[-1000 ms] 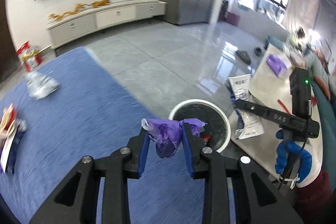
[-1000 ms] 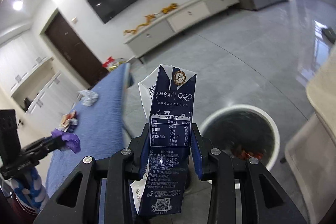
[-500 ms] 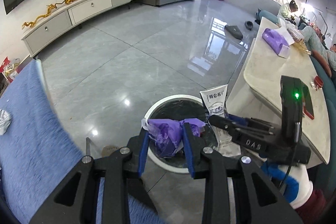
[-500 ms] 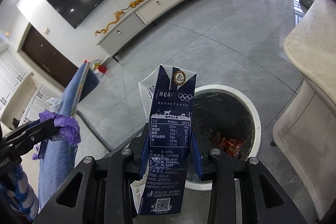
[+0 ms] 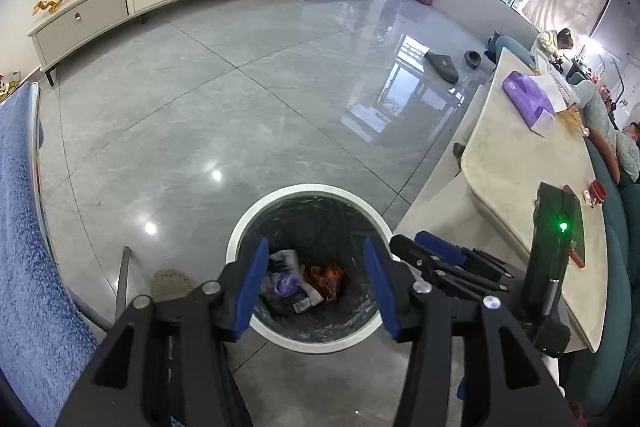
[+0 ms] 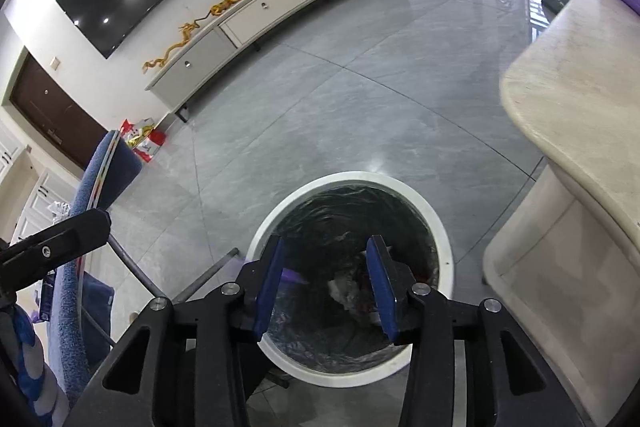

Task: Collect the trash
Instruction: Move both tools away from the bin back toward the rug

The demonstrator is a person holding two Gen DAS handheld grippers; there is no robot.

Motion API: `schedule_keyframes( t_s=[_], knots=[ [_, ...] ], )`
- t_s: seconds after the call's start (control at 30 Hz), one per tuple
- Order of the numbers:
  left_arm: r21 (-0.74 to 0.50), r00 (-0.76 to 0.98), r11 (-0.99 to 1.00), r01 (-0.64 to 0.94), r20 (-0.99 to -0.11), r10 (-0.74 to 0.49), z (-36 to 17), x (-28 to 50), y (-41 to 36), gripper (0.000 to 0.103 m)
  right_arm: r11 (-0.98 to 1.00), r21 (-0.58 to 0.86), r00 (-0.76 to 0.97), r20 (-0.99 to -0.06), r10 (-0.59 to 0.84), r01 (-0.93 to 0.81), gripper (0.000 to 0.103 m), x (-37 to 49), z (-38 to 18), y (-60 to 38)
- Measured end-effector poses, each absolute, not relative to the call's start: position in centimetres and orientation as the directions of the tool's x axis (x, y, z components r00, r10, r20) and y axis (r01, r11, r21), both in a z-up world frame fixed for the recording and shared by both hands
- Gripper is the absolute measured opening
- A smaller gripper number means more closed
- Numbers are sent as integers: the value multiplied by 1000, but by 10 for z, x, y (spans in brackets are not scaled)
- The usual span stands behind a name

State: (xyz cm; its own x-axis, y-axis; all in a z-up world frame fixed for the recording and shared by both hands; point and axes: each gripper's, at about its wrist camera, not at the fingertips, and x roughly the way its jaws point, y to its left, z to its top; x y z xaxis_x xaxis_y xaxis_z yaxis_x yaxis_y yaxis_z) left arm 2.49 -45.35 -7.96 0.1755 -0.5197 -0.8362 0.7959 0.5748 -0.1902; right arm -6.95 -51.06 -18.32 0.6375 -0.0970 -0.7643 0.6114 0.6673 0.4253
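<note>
Both grippers hang over the white-rimmed trash bin (image 5: 236, 247), fingers spread and holding nothing: left gripper (image 5: 316, 287), right gripper (image 6: 326, 281). The purple wrapper (image 5: 282, 283) and milk carton (image 5: 304, 297) lie inside among orange scraps.

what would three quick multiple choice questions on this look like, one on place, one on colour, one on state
1. Where is the trash bin relative to the left gripper?
A. directly below its fingers
B. on the marble table
C. beside the tv cabinet

2. What colour is the bin's rim?
A. red
B. white
C. green

3. What state is the right gripper in?
A. shut on a milk carton
B. shut on a purple wrapper
C. open and holding nothing

Answers:
1. A, the bin's opening shows between the left gripper's fingers on the floor.
2. B, a white ring surrounds the dark bin liner.
3. C, the right gripper's blue fingers stand apart with only the bin visible between them.
</note>
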Motion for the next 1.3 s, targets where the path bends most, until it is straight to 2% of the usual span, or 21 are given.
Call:
schedule_keyframes(
  t_s=[0.4,0.6,0.93,1.3],
  knots=[
    [-141,268,593,793,-793,-547,-48,5,-416,48,662,434,662,-738,-127,611,57,-92,-156,-499],
    [-138,325,609,781,-743,-586,-23,-2,-375,48,689,426,695,-702,-157,586,59,-101,-121,-482],
    [-78,418,645,761,-701,-578,13,-14,-295,49,780,393,759,-632,-155,487,62,-93,-60,-436],
    [-119,492,747,654,-683,-540,25,0,-201,55,875,331,798,-595,-97,354,65,-74,-16,-377]
  ],
)
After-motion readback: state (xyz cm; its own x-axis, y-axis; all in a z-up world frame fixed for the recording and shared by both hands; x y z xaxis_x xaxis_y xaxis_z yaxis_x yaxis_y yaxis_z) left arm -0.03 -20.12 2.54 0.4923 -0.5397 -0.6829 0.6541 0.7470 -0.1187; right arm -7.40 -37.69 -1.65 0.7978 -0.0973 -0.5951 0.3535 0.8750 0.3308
